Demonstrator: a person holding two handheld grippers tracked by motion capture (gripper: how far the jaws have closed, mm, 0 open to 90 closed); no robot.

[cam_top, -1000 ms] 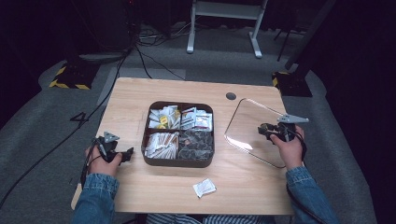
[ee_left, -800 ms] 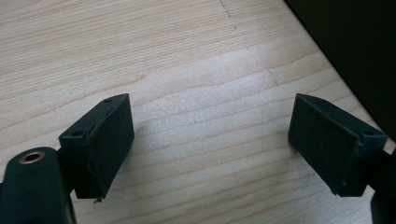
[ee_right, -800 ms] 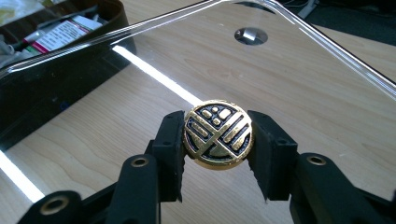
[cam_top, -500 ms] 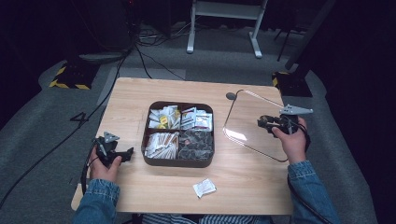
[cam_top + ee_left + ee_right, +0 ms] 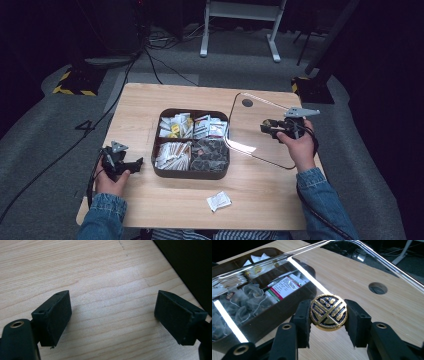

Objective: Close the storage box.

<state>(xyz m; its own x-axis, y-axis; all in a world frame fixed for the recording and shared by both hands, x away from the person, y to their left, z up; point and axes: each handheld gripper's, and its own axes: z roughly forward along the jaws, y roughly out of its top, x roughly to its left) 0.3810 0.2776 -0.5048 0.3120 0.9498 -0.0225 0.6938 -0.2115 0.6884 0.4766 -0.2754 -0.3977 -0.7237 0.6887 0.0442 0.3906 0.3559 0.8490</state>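
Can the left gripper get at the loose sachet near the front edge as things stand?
Probably yes. The left gripper is open and holds nothing, and bare table lies between it and the sachet; the box sits farther back, out of that path.

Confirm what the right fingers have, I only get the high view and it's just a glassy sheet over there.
Observer: The right gripper is shut on a round gold-and-black knob at the middle of the clear lid.
Operator: Pads on both sides of it?
Observer: Yes, one finger presses each side of the knob.
Operator: Left one carrying anything?
Observer: No. The left gripper is open, with bare wooden table between its fingers.
Operator: What's under the lid's near part?
Observer: Through the lid, the tray shows tea bags and a red, white and green packet.
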